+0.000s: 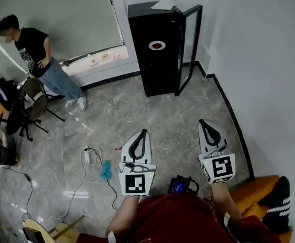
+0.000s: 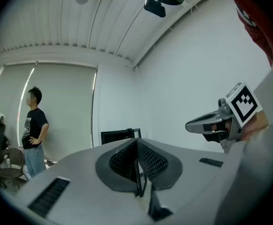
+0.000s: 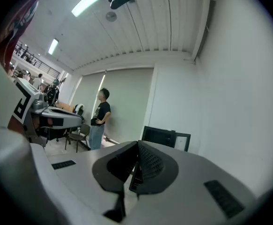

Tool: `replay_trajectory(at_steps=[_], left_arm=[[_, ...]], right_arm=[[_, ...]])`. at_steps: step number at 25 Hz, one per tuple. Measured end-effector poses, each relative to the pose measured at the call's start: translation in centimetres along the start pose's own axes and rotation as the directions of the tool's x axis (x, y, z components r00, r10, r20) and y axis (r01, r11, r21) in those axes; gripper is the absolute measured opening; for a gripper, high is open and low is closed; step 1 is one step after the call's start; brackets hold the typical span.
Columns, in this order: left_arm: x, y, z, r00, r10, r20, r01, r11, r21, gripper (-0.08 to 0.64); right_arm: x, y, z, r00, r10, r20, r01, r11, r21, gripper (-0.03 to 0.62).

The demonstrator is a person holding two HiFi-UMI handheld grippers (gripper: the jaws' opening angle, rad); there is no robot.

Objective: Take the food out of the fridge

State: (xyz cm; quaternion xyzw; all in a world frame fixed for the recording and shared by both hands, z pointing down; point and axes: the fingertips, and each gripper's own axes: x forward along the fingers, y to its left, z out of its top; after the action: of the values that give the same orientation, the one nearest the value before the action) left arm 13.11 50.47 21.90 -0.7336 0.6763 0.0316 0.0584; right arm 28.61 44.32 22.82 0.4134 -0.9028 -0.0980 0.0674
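Note:
A tall black fridge [image 1: 155,49] stands against the far wall with its glass door [image 1: 190,47] swung open to the right. Inside it, a white plate of red food [image 1: 157,45] shows on a shelf. My left gripper [image 1: 143,132] and right gripper [image 1: 202,121] are held side by side over the floor, well short of the fridge, both pointing toward it. Both are shut with nothing between the jaws. The fridge [image 2: 120,136] appears small and far off in the left gripper view, and likewise the fridge [image 3: 166,137] in the right gripper view.
A person [image 1: 38,59] stands at the left by the window sill, which carries small plates [image 1: 104,57]. A chair [image 1: 31,103] is nearby. A power strip with cables [image 1: 89,156] lies on the marble floor. An orange seat [image 1: 258,189] is at bottom right.

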Motion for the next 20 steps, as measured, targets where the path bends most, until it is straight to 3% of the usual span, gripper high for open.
replay_trajectory(at_steps=[20], left_arm=[[1.9,-2.4,-0.1,0.999,0.030,-0.024,-0.030,0.999,0.032,0.017]], right_arm=[[0.3,-3.0,-0.6,0.999,0.033,0.034,-0.034,0.999,0.030,0.021]])
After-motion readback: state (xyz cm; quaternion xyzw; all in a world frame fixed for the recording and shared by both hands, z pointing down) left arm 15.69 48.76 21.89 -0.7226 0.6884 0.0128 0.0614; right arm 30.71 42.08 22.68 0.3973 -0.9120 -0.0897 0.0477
